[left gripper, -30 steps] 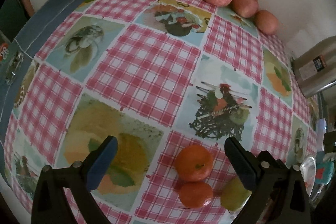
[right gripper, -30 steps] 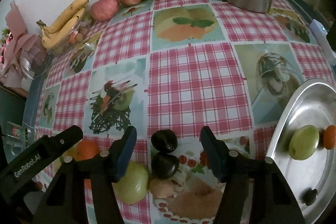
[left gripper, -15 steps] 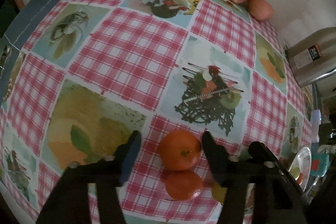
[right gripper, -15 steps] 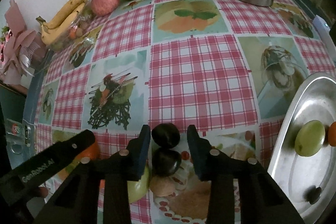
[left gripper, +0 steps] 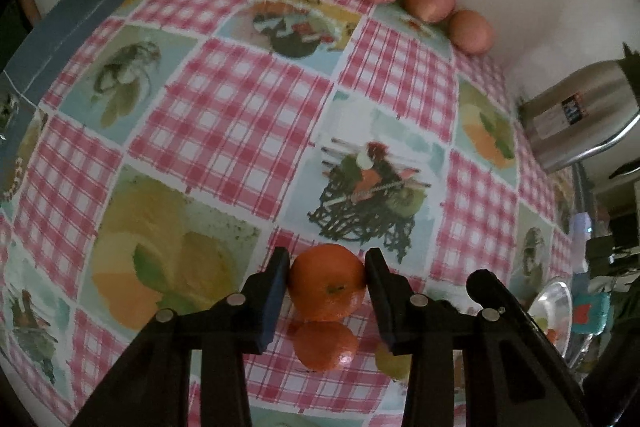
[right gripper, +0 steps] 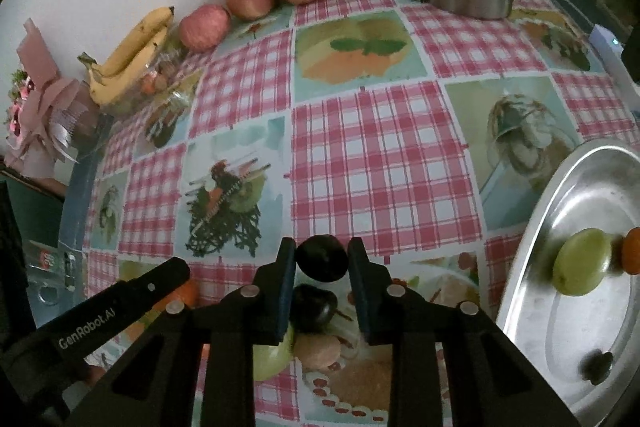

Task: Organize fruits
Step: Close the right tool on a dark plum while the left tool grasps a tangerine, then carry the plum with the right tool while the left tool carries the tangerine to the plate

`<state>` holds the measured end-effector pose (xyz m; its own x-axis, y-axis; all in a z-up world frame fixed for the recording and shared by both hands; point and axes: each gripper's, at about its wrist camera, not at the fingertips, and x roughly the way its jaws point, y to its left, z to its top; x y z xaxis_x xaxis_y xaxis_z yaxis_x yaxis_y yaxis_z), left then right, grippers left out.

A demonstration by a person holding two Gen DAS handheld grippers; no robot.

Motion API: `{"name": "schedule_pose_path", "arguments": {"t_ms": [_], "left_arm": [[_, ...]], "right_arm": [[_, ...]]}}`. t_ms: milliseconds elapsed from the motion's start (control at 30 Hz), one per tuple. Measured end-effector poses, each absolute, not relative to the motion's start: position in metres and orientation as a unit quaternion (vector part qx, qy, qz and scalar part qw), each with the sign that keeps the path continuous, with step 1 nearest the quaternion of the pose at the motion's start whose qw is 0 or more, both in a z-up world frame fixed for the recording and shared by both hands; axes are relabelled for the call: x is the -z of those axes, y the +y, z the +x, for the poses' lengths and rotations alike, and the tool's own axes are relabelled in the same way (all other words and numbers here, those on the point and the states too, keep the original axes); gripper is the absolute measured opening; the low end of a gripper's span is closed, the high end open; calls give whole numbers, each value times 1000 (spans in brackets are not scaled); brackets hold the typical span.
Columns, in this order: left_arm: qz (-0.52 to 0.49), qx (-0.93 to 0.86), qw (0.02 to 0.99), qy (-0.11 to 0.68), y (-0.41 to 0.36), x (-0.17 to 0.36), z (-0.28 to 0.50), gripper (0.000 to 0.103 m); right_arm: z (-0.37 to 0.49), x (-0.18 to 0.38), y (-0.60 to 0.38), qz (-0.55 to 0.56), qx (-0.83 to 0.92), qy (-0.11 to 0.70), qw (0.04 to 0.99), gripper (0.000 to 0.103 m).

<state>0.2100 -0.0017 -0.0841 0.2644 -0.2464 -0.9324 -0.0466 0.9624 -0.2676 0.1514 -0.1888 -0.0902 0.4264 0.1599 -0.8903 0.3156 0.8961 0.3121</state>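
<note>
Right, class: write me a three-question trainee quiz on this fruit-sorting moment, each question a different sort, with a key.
1. True or false: the left gripper has its fingers closed against an orange.
2. Which fruit sits between the right gripper's fingers? A) banana B) dark plum C) red apple
3. Fill in: the green fruit already sorted lies in the metal ____.

Key: 1 true; 2 B; 3 tray.
</note>
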Motion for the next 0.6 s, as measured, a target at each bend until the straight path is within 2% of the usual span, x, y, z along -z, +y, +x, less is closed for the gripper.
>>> {"name": "schedule_pose_path", "arguments": {"t_ms": [300, 600], "left_arm": [[-125, 75, 810, 568, 3, 49, 203, 42], [-126, 76, 818, 556, 6, 38, 198, 42]], "right_arm": [[138, 58, -201, 232, 51, 510, 827, 27], [124, 45, -212, 233, 61, 503, 830, 27]]}}
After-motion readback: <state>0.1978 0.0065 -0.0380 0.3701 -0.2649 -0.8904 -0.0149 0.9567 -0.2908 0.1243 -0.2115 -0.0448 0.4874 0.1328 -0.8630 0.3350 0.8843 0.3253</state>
